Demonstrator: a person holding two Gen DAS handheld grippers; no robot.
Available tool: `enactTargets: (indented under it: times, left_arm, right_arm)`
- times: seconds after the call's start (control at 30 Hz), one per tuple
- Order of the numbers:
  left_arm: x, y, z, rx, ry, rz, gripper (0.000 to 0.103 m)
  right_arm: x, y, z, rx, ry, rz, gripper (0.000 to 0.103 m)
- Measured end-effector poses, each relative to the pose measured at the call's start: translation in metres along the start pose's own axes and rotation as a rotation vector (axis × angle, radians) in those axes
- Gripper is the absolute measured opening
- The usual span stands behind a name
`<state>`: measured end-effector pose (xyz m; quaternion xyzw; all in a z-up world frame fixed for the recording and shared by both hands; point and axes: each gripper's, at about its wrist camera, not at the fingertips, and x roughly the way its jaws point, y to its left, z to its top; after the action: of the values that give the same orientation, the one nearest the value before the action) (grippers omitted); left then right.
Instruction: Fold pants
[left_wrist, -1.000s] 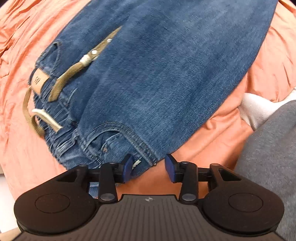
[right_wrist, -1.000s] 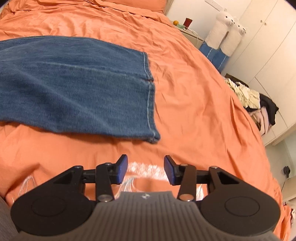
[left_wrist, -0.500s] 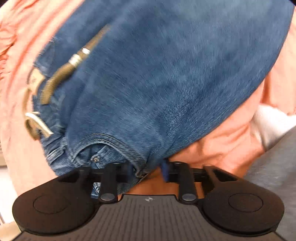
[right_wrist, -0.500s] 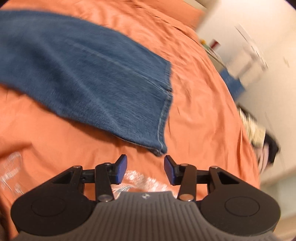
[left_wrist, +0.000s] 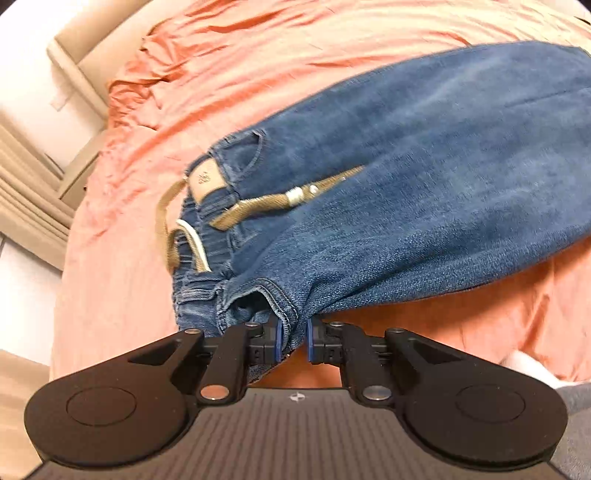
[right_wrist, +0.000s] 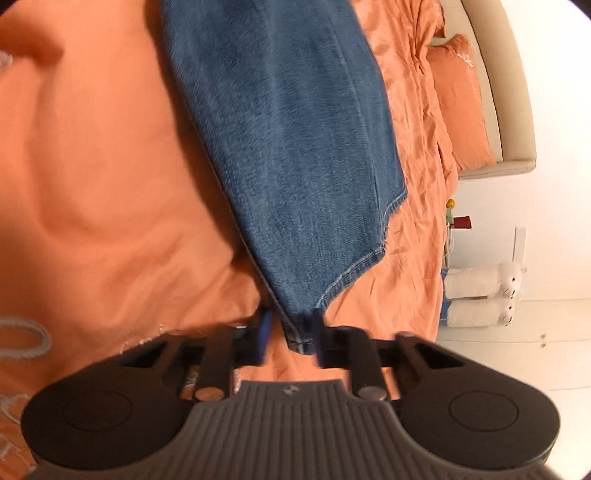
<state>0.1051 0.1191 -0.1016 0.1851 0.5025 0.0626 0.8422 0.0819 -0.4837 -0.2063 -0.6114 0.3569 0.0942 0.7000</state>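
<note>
Both grippers have closed in: left gripper (left_wrist: 291, 339) pinches the jeans (left_wrist: 424, 192) waistband corner, right gripper (right_wrist: 290, 336) clamps the hem; next, lift and fold over

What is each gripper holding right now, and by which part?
Both hold the jeans: the left gripper pinches the waistband corner by the pocket, the right gripper pinches the corner of the leg hem.

Bare orange bedspread (right_wrist: 92, 166) around jeans (right_wrist: 295, 147)

An orange-sheeted bed (right_wrist: 92, 166) with a beige headboard (right_wrist: 513, 92) stands beside white cupboards (right_wrist: 535, 350).
</note>
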Motion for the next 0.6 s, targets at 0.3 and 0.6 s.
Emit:
enactTargets:
  times: [0.3, 0.6]
  left_arm:
    - [-0.034, 0.027, 0.005, -0.109, -0.147, 0.066, 0.012]
    - [-0.075, 0.059, 0.033, -0.070, -0.231, 0.070, 0.012]
  right_arm:
    - [-0.053, -0.071, 0.011, 0.325, -0.042, -0.238, 0.000]
    - [-0.125, -0.179, 0.027, 0.638, -0.064, -0.358, 0.000]
